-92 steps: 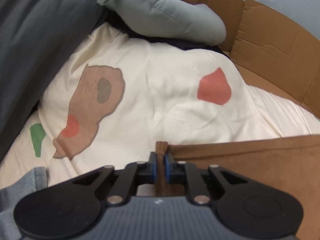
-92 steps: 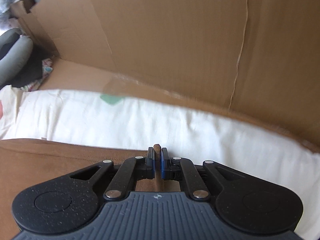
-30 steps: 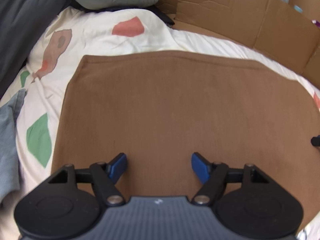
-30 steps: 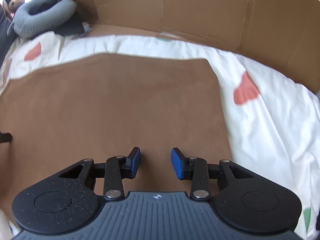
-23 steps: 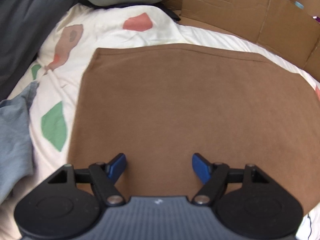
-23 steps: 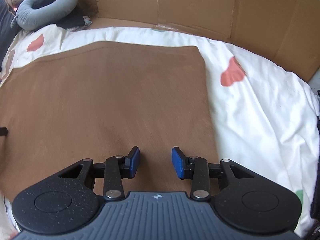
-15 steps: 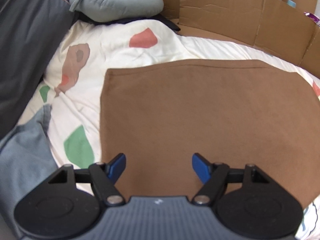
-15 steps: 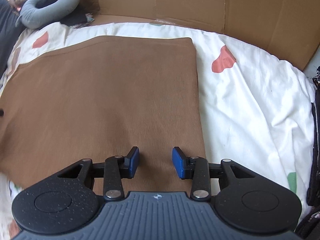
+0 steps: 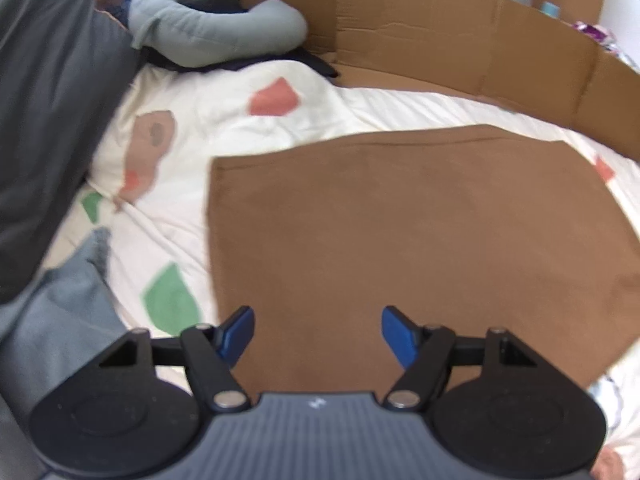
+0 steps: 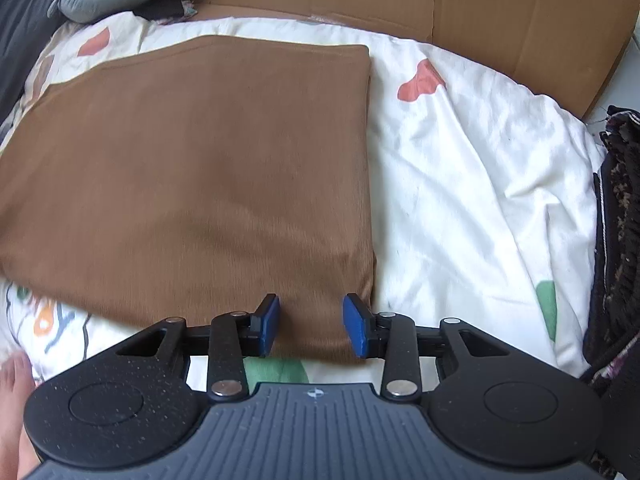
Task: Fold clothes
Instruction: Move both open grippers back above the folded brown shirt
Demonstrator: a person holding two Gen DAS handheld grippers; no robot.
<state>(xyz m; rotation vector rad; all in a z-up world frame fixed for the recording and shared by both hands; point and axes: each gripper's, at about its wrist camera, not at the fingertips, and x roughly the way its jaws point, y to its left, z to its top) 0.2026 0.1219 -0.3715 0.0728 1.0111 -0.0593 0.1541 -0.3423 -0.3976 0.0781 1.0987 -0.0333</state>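
Cardboard wall [image 10: 520,12] behind, perhaps upright

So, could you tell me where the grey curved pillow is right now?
The grey curved pillow lies at the far left corner of the bed, against the cardboard wall, beyond the brown garment; the right wrist view shows it top left.

A white duvet [image 9: 248,128] printed with red and green patches covers the bed. At its far edge stands a cardboard wall [image 10: 500,12]; at its far left corner lies a grey U-shaped pillow [image 9: 216,36]. Dark patterned fabric [image 10: 618,216] hangs off its right edge.
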